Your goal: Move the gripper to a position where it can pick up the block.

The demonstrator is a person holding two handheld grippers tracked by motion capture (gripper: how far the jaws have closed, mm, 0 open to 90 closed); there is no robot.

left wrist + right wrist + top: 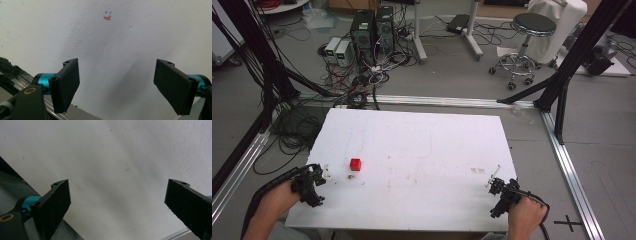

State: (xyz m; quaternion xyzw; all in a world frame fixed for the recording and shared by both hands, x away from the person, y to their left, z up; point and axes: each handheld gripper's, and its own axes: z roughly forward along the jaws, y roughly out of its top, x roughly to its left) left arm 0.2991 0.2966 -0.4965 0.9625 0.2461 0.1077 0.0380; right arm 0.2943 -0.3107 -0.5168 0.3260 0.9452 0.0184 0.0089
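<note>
Left gripper [312, 184] at the near-left corner of the white table [422, 150], held in the left hand [277, 200], cable trailing off the edge. Jaws spread wide in the left gripper view, nothing between them, only bare tabletop and a small orange-and-blue mark [107, 17] farther out. Red cube [355, 164] sitting on the table just ahead and right of that gripper, apart from it, small dark smudge [350, 176] beside it. Faint stains [477, 170] toward the right side. Right gripper [503, 192] at the near-right corner, in the right hand [526, 216]. Jaws wide apart in the right gripper view, empty, over plain white surface near the table edge.
</note>
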